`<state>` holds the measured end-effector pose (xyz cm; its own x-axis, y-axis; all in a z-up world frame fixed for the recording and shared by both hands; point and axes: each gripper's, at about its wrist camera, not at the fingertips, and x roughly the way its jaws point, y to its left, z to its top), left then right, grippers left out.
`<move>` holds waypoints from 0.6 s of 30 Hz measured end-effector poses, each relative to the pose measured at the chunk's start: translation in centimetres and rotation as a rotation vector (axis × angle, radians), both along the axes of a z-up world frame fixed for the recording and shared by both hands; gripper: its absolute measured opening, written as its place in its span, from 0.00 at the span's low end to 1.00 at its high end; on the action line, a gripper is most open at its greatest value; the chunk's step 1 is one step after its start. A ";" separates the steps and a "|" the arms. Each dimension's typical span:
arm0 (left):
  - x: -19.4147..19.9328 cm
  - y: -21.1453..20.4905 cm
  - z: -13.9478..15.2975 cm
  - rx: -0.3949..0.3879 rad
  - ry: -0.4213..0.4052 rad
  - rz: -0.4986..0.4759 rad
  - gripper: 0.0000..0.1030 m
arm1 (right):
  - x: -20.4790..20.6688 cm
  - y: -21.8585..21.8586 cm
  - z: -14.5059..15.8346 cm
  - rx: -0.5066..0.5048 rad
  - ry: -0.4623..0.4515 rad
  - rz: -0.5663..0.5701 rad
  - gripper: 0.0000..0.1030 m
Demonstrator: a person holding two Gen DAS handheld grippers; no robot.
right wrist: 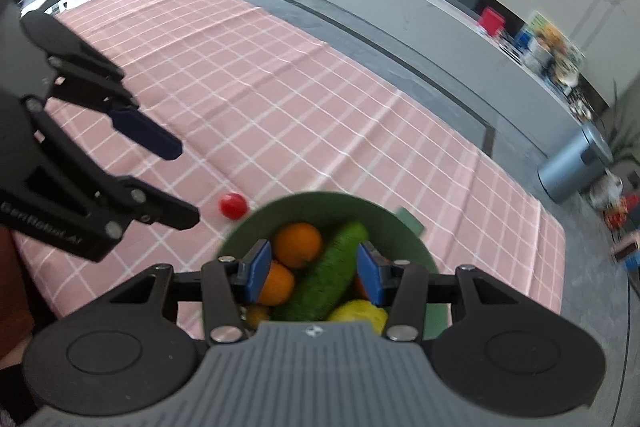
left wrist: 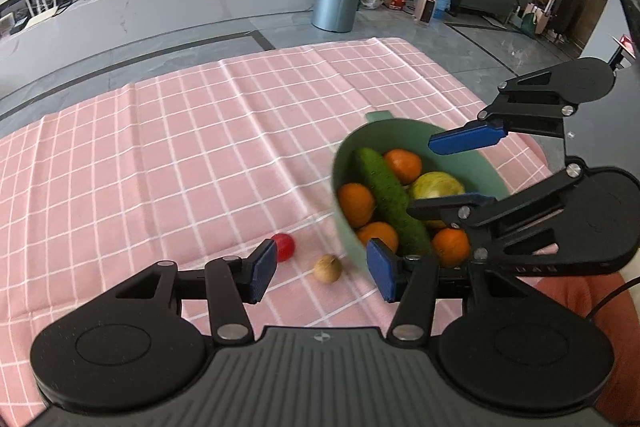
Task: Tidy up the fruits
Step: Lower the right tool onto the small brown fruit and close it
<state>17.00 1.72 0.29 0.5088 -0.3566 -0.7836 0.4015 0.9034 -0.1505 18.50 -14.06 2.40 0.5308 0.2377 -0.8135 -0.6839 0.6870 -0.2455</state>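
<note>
Already in the bowl: the pale green round plastic bowl (left wrist: 345,227) on the pink checked tablecloth (left wrist: 168,147) holds a bumpy dark green cucumber (left wrist: 390,201), several round oranges (left wrist: 356,205) and a yellow-green round fruit (left wrist: 436,186)
Left outside: a small glossy red round fruit (left wrist: 285,247) and a small tan round fruit (left wrist: 328,268) lie on the cloth just beside the bowl, near each other but apart
Progress: most looks gathered; by my reading two pieces remain
Left gripper (left wrist: 322,273): blue pads wide apart, holding nothing, low over the cloth with the tan fruit roughly between the fingers and the red one just behind the left pad
Right gripper (right wrist: 314,271): pads wide apart over the bowl's contents, gripping nothing that I can see
Hidden: the bowl's near rim and lower fruit sit behind the right gripper's body in its own view; the tan fruit is out of sight there
Hard to tell: the bowl looks tilted and blurred; whether it rests flat I cannot say, nor what the red and tan fruits are
</note>
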 end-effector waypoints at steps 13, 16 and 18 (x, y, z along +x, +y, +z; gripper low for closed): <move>0.0 4.1 -2.3 -0.020 0.035 0.005 0.59 | -1.8 5.9 -1.5 -0.079 -0.014 0.264 0.41; 0.0 5.0 -2.7 -0.024 0.039 -0.005 0.59 | -1.7 7.0 -2.0 -0.106 0.004 0.314 0.38; 0.0 5.5 -3.1 -0.025 0.042 -0.016 0.59 | -1.6 7.6 -2.4 -0.127 0.017 0.348 0.37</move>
